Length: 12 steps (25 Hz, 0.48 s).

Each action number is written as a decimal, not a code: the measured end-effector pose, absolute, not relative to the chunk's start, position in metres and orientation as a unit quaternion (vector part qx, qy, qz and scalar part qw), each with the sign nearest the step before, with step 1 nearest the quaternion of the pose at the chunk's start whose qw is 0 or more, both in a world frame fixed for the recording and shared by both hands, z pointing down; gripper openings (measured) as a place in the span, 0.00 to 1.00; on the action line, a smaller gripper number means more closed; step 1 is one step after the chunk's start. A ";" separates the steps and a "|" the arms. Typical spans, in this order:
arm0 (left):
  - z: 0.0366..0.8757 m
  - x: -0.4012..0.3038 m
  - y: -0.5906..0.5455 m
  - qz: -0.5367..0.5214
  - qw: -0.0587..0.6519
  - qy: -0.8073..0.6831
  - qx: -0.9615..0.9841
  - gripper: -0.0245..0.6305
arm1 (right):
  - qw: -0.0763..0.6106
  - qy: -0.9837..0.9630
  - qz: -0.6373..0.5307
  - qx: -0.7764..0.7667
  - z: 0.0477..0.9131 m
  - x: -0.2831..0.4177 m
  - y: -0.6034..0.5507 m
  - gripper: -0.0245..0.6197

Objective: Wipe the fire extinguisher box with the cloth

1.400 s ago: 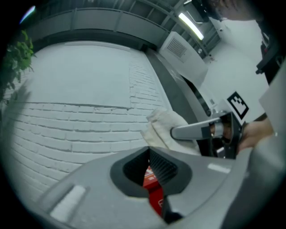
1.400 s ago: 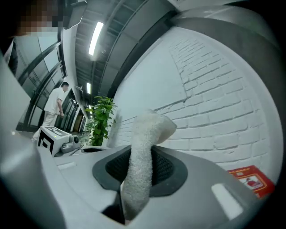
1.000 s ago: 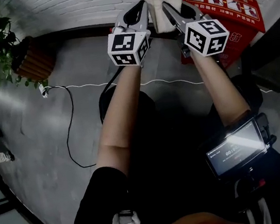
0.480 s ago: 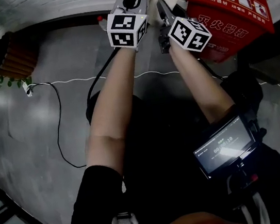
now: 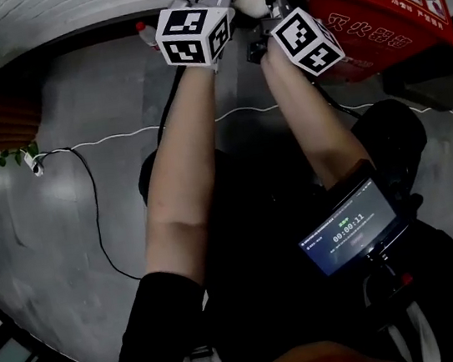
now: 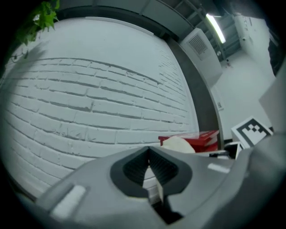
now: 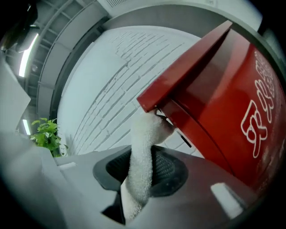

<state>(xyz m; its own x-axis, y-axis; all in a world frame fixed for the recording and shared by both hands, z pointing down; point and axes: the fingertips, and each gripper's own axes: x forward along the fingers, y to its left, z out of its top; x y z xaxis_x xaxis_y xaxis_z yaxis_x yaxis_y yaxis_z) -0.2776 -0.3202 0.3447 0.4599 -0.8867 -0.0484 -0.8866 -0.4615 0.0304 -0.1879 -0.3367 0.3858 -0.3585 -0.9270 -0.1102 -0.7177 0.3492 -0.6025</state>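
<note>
The cloth (image 7: pixel 144 147) is white, fluffy terry, soft, light and limp, so it will likely fold and drag rather than push. It probably wants a firm pinch across its bunched middle, with a loose end left free to rub. The right gripper (image 7: pixel 141 172) holds it that way: its jaws are pressed onto the cloth, which rises from between them in a thick roll. The roll's tip touches a corner of the overhanging top edge of the fire extinguisher box (image 7: pixel 223 103). The box is a bright red metal cabinet with white lettering on its front and picture labels on its sloping top. It looks stiff and smooth, and is probably slick enough for the cloth to glide over. Behind the box is a white brick wall (image 6: pixel 89 98). The left gripper (image 6: pixel 149 166) hangs just beside the box, to its left, aimed at that wall, with its jaws closed together on nothing.
</note>
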 end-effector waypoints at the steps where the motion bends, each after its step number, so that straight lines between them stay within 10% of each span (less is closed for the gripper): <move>1: 0.346 -0.276 -0.324 -0.028 0.001 -0.512 0.858 0.04 | 0.231 0.782 -0.244 -0.525 0.390 -0.186 -0.338 0.18; 12: 0.414 -0.245 -0.351 0.066 -0.007 -0.463 0.884 0.04 | 0.321 0.660 -0.354 -0.580 0.463 -0.149 -0.355 0.19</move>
<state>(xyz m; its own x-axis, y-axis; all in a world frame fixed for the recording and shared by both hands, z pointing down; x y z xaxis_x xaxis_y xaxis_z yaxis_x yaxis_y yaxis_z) -0.2448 -0.3508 0.4142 0.5627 -0.8193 0.1105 -0.8174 -0.5714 -0.0740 -0.1486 -0.3551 0.4633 -0.1223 -0.9924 -0.0141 -0.5385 0.0783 -0.8390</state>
